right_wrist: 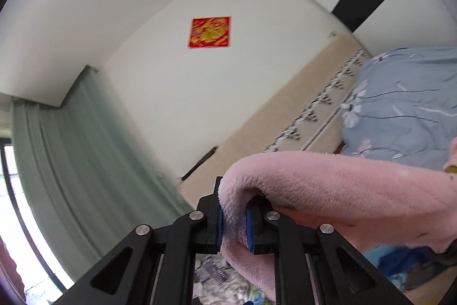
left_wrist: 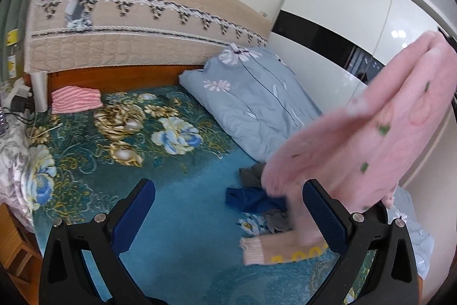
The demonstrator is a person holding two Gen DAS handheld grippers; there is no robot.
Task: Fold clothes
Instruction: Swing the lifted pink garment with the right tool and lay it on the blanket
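My right gripper (right_wrist: pixel 234 216) is clamped on a fold of the pink fleece garment (right_wrist: pixel 328 190), blue pads (right_wrist: pixel 219 222) pressing the fabric from both sides. I hold it raised; in the left view it hangs above the bed's teal floral blanket (left_wrist: pixel 177 207), its cuffed sleeve (left_wrist: pixel 274 247) dangling. My left gripper (left_wrist: pixel 228 216) stands wide apart, holding nothing. Darker clothes (left_wrist: pixel 254 199) lie beneath, beside a grey-blue quilt (left_wrist: pixel 257 99).

Fleece, quilting and gloss in a bedroom

Fuzzy pink fleece garment (right_wrist: pixel 328 185); smooth cotton quilt (left_wrist: pixel 257 93); stitched beige mattress (left_wrist: pixel 137 27); glossy white wardrobe (left_wrist: pixel 357 10); wooden bed frame (left_wrist: pixel 114 77).
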